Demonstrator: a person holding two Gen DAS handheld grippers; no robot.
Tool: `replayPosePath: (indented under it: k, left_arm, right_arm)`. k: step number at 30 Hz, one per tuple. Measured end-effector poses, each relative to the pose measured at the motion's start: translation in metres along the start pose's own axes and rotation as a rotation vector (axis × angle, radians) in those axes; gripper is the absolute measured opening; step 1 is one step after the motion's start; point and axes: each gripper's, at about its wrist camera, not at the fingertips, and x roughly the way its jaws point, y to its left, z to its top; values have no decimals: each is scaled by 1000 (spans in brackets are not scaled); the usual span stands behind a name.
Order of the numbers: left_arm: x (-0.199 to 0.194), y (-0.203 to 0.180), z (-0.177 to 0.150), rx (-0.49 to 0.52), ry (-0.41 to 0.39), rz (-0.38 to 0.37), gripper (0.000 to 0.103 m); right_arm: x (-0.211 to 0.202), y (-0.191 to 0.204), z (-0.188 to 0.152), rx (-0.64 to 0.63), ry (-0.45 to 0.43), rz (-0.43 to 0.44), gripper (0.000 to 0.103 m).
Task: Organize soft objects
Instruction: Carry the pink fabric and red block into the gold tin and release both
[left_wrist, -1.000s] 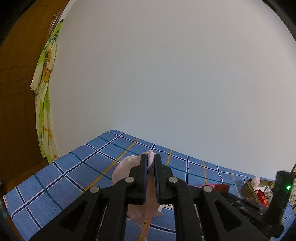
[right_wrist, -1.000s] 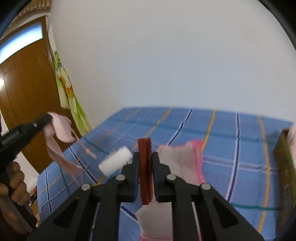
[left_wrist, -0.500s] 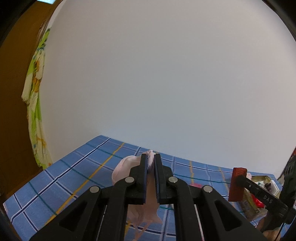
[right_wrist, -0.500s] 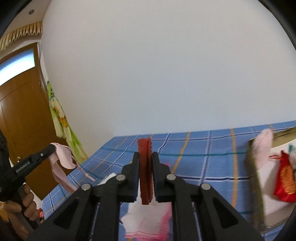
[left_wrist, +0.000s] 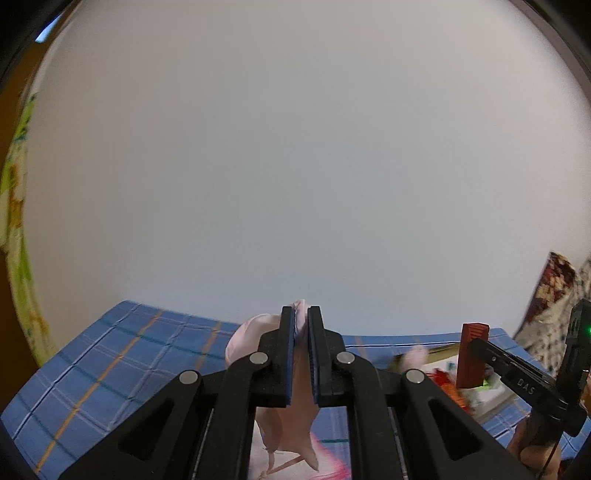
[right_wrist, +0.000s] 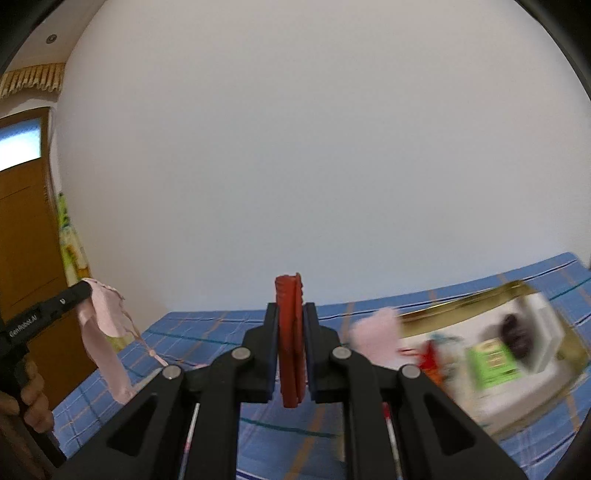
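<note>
Both claws are loaded and now swing toward the gold-rimmed box (right_wrist: 517, 291) at the right end of the bed (left_wrist: 110, 354). The left claw (left_wrist: 301, 354) is pinched narrow on a pale pink cloth (left_wrist: 291, 424) whose tail and thin cords hang below the fingers, clear of the blue checked sheet. The right claw (right_wrist: 290, 350) is clamped on a folded red cloth (right_wrist: 290, 332) that stands up between the pads.

A second ago the right wrist view looked down on the sheet with a pink-edged white cloth just under the fingers and only a sliver of the box at the edge. Now most of the box fills the right side of that view, motion-blurred, with a green packet (right_wrist: 493, 363), something red and a dark item inside, and a pink soft piece (right_wrist: 376, 334) draped at its near rim. In the left wrist view the door and flowered curtain have slid off to the margin, and the box with the right claw's red cloth has come in from the right.

I judge that both cloths are lifted and in transit, so the drop into the box comes next; the dangling cords could snag on the rim.
</note>
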Motion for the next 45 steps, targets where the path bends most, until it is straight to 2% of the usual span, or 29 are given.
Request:
replayPosePath:
  k: [13,19,24,28,32,39,45]
  left_arm:
    - [24,-116,10,63,10,-214,8]
    - [35,-158,20,78,-2,-313,8]
    - [53,-186,21,95,0,-361,8]
    - [72,-203,11,89,31,-388,8]
    - [94,-213,-8,106,81,-375,8]
    - [135,-219,-59,156,221,-289,8]
    - [154,-221,-90,187,281,-222,8]
  right_arm:
    - [-68,-101,20,44,-68,-174,12]
    - [-80,-123,31,62,-95,-216,12]
    - [-84,-136,37,70,-106,-249,12]
    - [-79,-149,41,84,-93,-270,12]
    - [-67,-160,41,96,-74,-280,12]
    - [-37,-171,24,108,0,-305,12]
    - [-22,-171,13,60,56,-353,12]
